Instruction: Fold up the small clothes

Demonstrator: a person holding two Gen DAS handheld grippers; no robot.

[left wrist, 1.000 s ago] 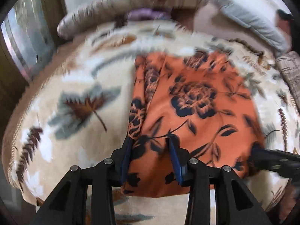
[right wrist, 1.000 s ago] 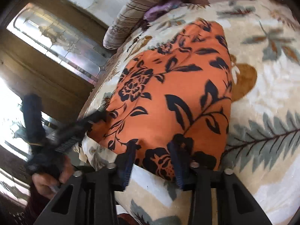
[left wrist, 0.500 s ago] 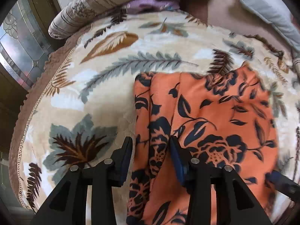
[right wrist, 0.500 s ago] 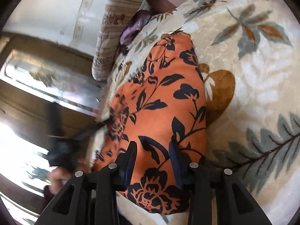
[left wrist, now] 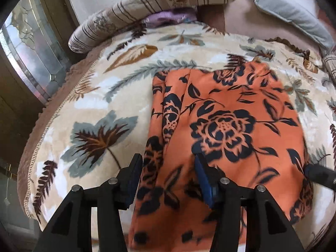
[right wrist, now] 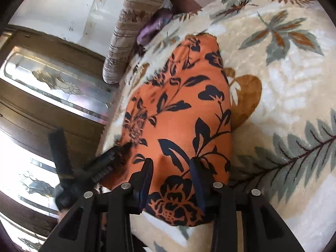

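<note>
Leaf-print blanket [left wrist: 88, 96] under lengthwise orange garment [left wrist: 226, 126]

No text, label, brand, number or sign is showing legibly anywhere in either wrist view.

Left of cloth: bare blanket [left wrist: 88, 96] runs out to its piped edge, open to pass.
Right of cloth: bare blanket up to the orange garment [right wrist: 180, 113].
Far end: striped bolster [left wrist: 147, 8], purple bundle [left wrist: 168, 17] and grey cushion [left wrist: 294, 16] block the way.
Left side: wooden glass-panelled door [right wrist: 52, 88] stands close.
</note>
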